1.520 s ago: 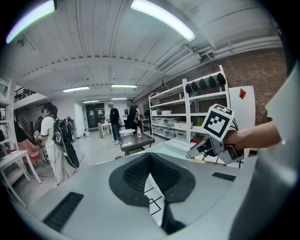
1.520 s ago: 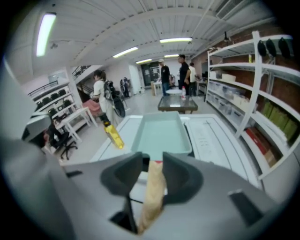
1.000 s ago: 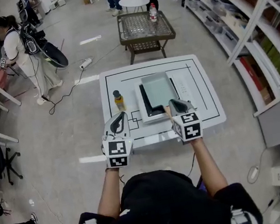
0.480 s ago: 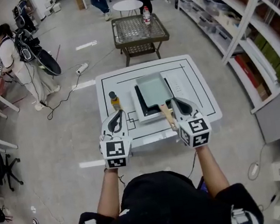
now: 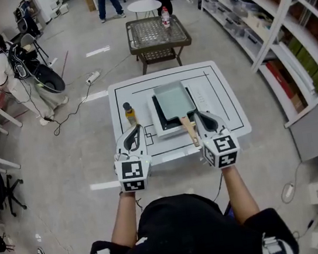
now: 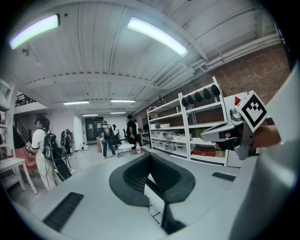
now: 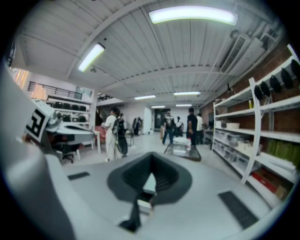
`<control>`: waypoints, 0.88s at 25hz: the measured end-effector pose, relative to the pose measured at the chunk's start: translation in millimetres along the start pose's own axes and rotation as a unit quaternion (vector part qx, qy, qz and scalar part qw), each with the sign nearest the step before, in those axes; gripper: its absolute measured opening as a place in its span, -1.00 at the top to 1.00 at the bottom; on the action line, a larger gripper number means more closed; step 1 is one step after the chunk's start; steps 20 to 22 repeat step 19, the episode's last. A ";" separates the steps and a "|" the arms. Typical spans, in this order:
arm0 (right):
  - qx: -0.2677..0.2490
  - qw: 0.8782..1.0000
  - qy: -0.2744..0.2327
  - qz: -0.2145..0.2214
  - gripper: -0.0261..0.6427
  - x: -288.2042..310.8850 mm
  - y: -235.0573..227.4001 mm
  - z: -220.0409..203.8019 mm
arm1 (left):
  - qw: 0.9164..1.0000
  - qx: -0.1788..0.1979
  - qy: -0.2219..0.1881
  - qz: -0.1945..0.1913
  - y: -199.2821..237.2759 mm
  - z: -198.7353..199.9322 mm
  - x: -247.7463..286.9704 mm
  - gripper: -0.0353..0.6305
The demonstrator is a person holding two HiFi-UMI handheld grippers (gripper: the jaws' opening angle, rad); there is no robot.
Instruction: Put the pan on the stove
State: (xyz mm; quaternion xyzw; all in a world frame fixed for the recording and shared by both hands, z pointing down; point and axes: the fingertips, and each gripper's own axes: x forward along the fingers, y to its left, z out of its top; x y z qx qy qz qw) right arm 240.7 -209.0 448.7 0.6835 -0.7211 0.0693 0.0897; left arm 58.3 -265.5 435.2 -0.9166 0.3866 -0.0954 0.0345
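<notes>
Pan on the stove, its handle pointing back at the right gripper.

Head view: the pan (image 5: 172, 99) looks set on the stove (image 5: 165, 129), ahead of both grippers. Its handle (image 5: 189, 129) runs back toward the person and ends just beside the right gripper (image 5: 201, 117), on its inner side. The left gripper (image 5: 137, 130) is farther off. Left gripper view: the jaws are pressed together on nothing and aimed out over the room. Right gripper view: the jaws are pressed together and empty, and the pan lies below, not clearly shown.
</notes>
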 end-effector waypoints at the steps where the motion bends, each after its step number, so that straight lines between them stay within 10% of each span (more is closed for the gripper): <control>1: 0.000 1.000 0.000 0.000 0.82 0.2 0.2 0.5 | 1.000 0.000 0.000 0.000 -0.5 0.5 -0.1 0.82; 22: -0.001 1.000 0.005 0.000 0.82 2.2 5.7 -4.1 | 1.000 -0.007 0.008 -0.008 -1.1 -8.2 1.8 0.82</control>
